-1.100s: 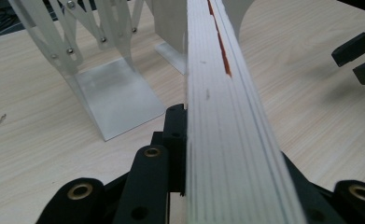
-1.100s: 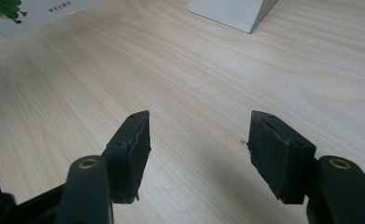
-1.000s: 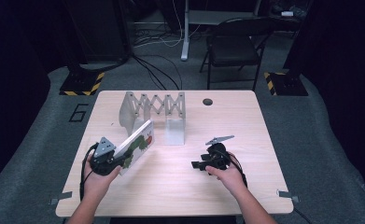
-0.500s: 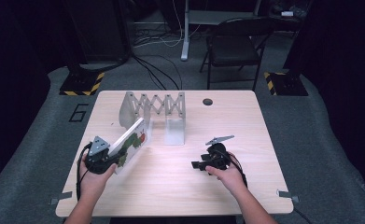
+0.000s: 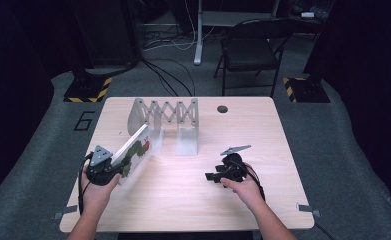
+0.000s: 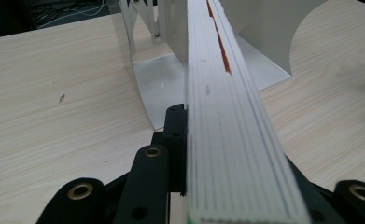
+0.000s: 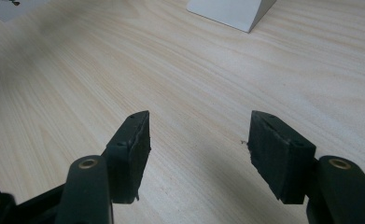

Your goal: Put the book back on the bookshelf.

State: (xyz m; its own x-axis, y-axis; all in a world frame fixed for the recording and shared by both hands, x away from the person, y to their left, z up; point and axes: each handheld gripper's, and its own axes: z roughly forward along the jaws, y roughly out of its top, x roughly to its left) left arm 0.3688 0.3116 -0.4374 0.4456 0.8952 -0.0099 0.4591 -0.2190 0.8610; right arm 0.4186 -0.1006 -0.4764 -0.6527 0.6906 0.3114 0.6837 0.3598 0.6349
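Note:
A white picture book (image 5: 135, 150) with a colourful cover is clamped edge-up in my left gripper (image 5: 118, 169), which is shut on its near end. The book slants toward the left end plate of a metal accordion book rack (image 5: 168, 112) and stops just short of it. In the left gripper view the book's page edge (image 6: 222, 116) runs straight ahead between the jaws of my left gripper (image 6: 231, 154), with the rack's plates (image 6: 150, 79) behind it. My right gripper (image 5: 210, 176) rests on the table at the right, open; nothing lies between the jaws of my right gripper (image 7: 199, 140).
The wooden table (image 5: 183, 210) has a small round black hole (image 5: 222, 108) near its far edge. The rack's right end plate (image 5: 187, 142) stands toward mid-table. A folding chair (image 5: 253, 45) stands beyond the table. Bare wood lies between both hands.
My left hand has drawn the book a little to the left and toward the near edge, away from the rack. The right hand has not moved.

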